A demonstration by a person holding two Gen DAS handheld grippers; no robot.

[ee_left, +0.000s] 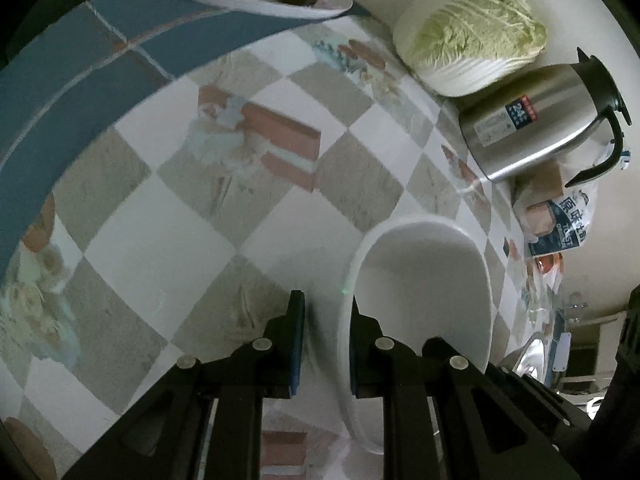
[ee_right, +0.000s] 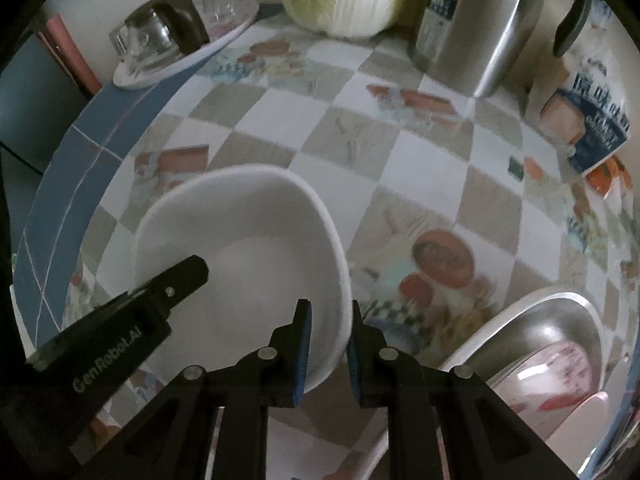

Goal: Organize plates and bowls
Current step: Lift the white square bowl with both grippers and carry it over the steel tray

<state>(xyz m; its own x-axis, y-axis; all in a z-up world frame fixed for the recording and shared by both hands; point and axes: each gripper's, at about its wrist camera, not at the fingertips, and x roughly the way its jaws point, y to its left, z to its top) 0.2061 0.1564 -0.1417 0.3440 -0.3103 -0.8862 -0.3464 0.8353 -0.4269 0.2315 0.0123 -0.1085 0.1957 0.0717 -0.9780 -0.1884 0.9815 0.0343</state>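
Note:
A white bowl (ee_left: 424,280) sits on the checkered tablecloth; it also shows in the right wrist view (ee_right: 240,248). My left gripper (ee_left: 326,320) straddles the bowl's left rim, one finger inside and one outside, with a gap to the rim. My right gripper (ee_right: 330,332) straddles the bowl's right rim the same way. Both stand narrowly open around the rim. The left gripper's finger (ee_right: 176,280) shows over the bowl's left side in the right wrist view. A steel bowl on plates (ee_right: 552,344) sits at the lower right.
A cabbage (ee_left: 472,32), a steel kettle (ee_left: 540,120) and a bread bag (ee_left: 560,220) stand along the table's back edge. A plate with upturned glasses (ee_right: 180,40) sits at the far left corner. The blue cloth border (ee_left: 60,100) marks the table's left edge.

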